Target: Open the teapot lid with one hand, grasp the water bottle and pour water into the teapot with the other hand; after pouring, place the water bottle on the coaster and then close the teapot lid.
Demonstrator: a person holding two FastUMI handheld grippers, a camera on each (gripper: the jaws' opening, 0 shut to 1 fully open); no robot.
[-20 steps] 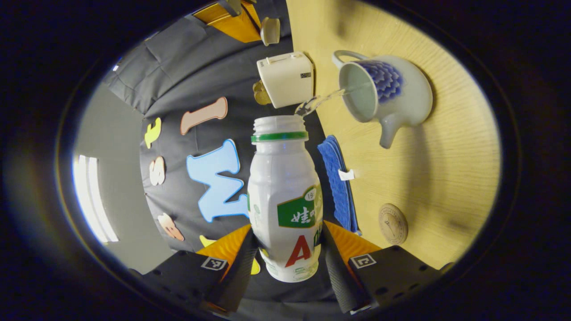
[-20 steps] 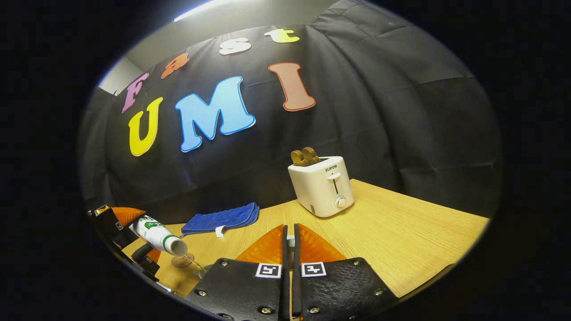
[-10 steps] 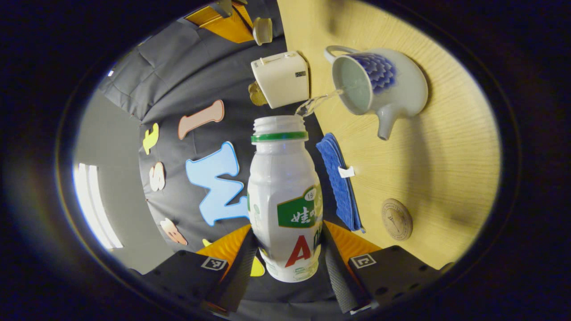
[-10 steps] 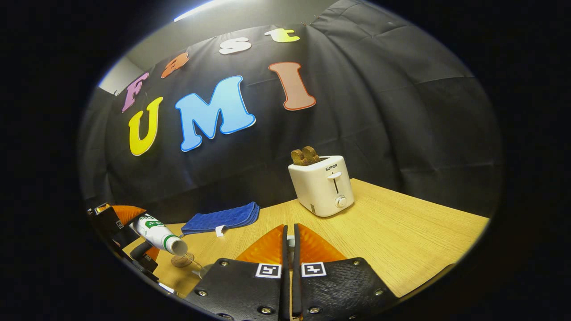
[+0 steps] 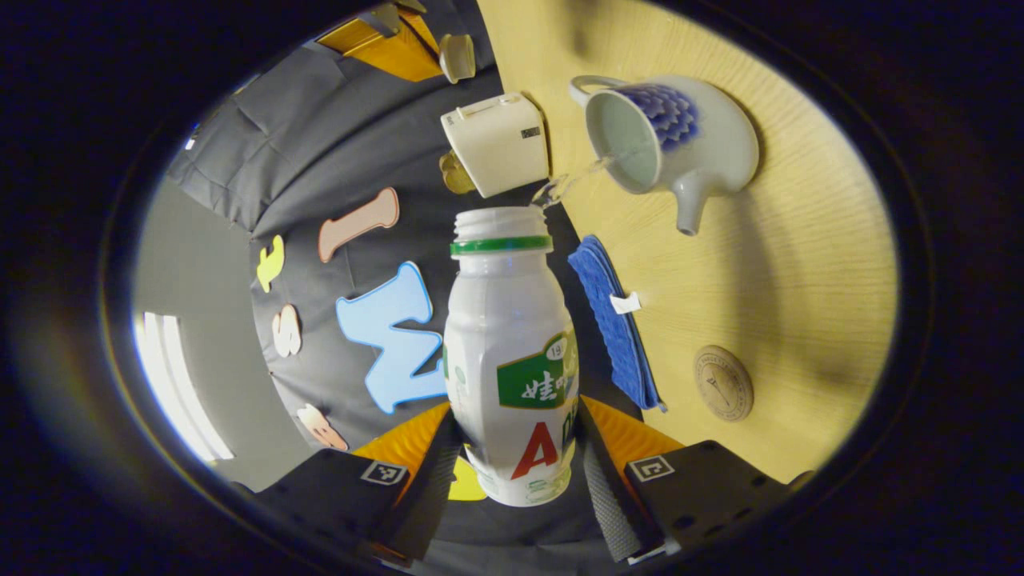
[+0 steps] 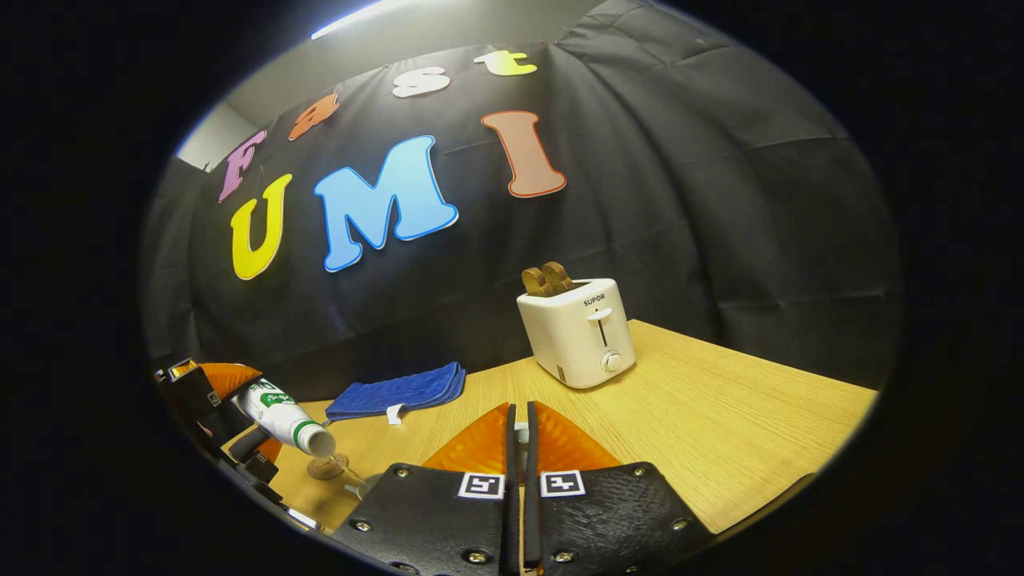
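Observation:
My left gripper (image 5: 516, 420) is shut on a white plastic water bottle (image 5: 512, 336) with a green neck ring, held tipped over. A thin stream of water (image 5: 572, 180) runs from its mouth into the open white-and-blue teapot (image 5: 704, 144) on the wooden table. The round coaster (image 5: 722, 382) lies bare beside my fingers. My right gripper (image 6: 520, 424) is held above the table, its fingers pressed together on the teapot lid's knob. That lid (image 5: 456, 56) shows pale at the top of the left gripper view. In the right gripper view the tilted bottle (image 6: 284, 420) is low on the left.
A white toaster (image 6: 578, 332) holding toast stands at the back of the wooden table (image 6: 720, 432). A folded blue cloth (image 6: 400, 392) lies by the black wall, between toaster and coaster (image 6: 326, 466).
The left gripper has shifted slightly with the bottle, so teapot and toaster slid up and left in its view. Water keeps running. The right gripper has stayed still.

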